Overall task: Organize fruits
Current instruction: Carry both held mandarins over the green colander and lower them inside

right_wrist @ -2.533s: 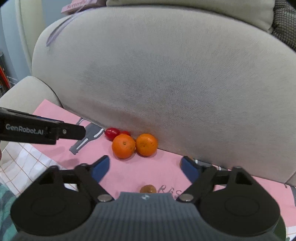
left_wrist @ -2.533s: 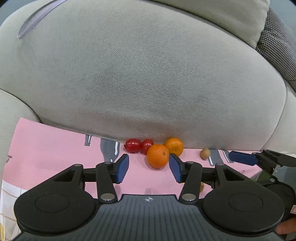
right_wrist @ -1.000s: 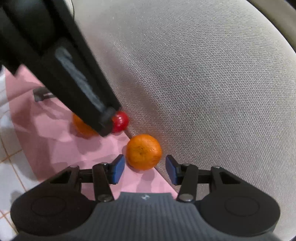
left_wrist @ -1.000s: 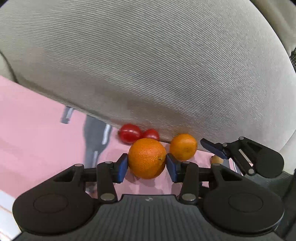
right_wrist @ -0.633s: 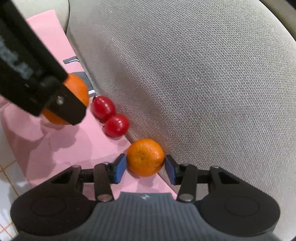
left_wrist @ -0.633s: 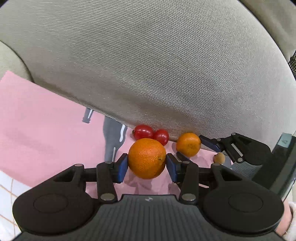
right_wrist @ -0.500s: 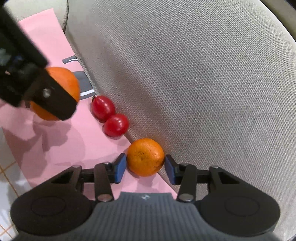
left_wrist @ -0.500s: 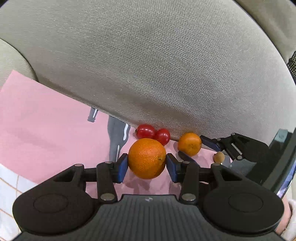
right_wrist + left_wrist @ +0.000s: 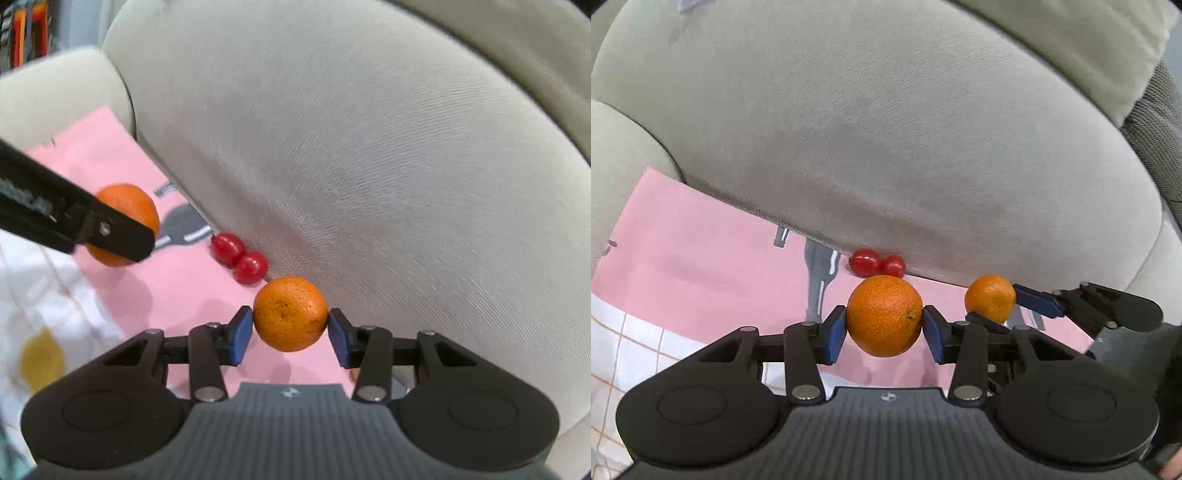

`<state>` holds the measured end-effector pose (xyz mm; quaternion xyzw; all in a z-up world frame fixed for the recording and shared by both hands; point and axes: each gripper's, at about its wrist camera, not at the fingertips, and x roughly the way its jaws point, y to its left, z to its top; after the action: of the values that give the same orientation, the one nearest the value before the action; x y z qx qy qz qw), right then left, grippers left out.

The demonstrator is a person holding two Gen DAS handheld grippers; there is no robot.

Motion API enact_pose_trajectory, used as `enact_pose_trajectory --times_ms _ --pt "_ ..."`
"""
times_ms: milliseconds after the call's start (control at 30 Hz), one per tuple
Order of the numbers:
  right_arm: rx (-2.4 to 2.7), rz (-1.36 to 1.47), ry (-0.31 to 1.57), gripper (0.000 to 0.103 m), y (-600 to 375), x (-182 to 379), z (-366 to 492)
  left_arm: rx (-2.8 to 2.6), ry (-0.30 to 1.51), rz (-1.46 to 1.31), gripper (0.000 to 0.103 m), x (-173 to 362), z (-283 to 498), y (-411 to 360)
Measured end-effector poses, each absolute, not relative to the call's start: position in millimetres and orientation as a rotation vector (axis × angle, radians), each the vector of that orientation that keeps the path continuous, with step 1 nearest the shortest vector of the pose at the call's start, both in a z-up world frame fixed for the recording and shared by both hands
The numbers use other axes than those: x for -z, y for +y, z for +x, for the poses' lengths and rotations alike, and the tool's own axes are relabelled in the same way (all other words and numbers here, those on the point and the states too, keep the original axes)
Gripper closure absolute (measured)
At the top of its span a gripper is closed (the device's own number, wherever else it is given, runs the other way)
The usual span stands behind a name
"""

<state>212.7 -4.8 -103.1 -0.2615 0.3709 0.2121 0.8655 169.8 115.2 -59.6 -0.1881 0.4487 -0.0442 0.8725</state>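
Sitting dead center in the lower half of the left wrist view, the larger orange [image 9: 884,315] is pinched between the narrowed blue pads of the left gripper [image 9: 884,328], clear of the pink cloth [image 9: 701,258], with 2 cherry tomatoes [image 9: 877,263] just above it against the sofa cushion [image 9: 886,129]. In the right wrist view, the smaller orange [image 9: 290,313] is clamped center-frame in the right gripper [image 9: 290,330], jaws partly closed on it, while the left one carries its orange at middle left.

A: State of the left gripper [image 9: 884,328]?
B: Angled downward, blue pads clamped on a large orange [image 9: 884,320], one on each side.
A: The right gripper [image 9: 290,330]?
B: Likewise angled down, pads pressed against a smaller orange [image 9: 290,314].
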Motion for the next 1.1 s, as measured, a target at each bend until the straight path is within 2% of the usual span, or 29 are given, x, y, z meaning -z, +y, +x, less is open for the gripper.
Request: enact_pose_trajectory --times_ms 567,1100 --pt "-0.412 -0.335 0.733 0.061 -71.3 46.9 101.0 0.240 0.859 -0.235 0.053 6.3 116.1 35.2" --pt "-0.307 -0.234 0.794 0.061 -168.1 50.5 36.9 0.442 0.890 -0.088 0.053 5.1 87.3 -68.5"
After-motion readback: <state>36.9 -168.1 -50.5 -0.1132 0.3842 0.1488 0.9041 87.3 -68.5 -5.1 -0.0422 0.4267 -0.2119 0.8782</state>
